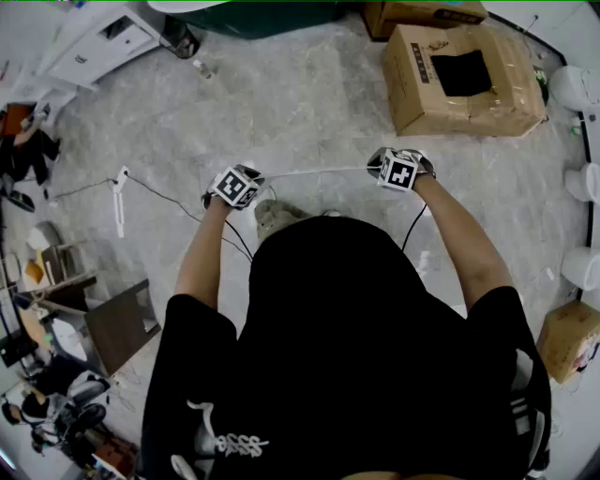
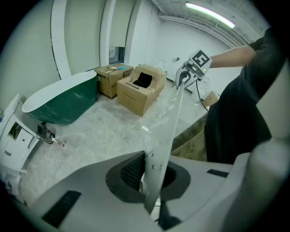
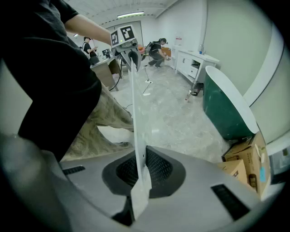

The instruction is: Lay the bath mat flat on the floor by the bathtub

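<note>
From the head view, the thin pale semi-clear bath mat [image 1: 319,172] shows only as an edge-on line, and the person's black shirt [image 1: 347,337] hides whatever hangs lower. Its surface pattern is hard to make out. The left gripper [image 1: 239,186] and right gripper [image 1: 398,171] each pinch a top corner, with the jaws clamped tight on the sheet. The mat's long axis runs level and taut between them, in the air above the grey marble floor [image 1: 309,103]. It is well apart from the dark green bathtub [image 1: 253,14], which the frame cuts off.

No legible text or labels anywhere
</note>
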Demonstrator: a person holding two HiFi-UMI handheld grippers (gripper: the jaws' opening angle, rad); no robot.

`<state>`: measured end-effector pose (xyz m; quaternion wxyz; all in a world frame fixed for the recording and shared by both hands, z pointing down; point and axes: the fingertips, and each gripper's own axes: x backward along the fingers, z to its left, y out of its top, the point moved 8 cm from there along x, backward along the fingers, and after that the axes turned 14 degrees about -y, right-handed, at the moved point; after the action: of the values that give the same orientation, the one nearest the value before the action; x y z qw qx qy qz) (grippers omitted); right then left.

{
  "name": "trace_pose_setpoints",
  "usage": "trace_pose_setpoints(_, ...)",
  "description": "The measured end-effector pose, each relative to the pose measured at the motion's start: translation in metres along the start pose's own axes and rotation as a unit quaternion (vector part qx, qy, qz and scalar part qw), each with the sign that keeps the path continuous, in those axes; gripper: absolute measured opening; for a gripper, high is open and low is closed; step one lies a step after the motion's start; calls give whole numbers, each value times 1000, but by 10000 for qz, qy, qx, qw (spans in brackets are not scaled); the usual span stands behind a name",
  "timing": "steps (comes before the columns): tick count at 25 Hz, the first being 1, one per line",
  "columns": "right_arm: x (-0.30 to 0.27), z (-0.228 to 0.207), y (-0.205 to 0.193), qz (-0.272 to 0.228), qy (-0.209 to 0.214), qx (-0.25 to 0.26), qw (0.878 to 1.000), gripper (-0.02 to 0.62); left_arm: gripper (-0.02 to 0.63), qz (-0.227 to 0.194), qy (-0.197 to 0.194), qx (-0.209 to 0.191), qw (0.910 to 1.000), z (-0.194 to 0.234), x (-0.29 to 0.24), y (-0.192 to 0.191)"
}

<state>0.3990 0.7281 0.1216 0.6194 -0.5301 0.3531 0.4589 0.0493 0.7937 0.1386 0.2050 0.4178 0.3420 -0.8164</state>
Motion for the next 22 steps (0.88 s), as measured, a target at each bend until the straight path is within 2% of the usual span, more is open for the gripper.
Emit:
trace_pose_setpoints(5, 4, -2, -4, -35, -9, -20, 10000, 28, 28, 66, 97, -51, 9999, -2, 1, 7)
trace_pose_setpoints(10, 12, -6, -4, -131, -139, 40, 9998, 29, 28, 129, 265, -278, 9992, -7, 13, 19)
trace_pose_setpoints(14, 15, -6, -10, -216, -312, 104, 9992, 28, 27, 247, 165, -278, 9992, -10, 8, 17)
trace_pose_setpoints(22, -3, -18, -16, -10, -366, -400, 9985, 28, 26, 176, 8, -398, 9991, 23, -7, 35)
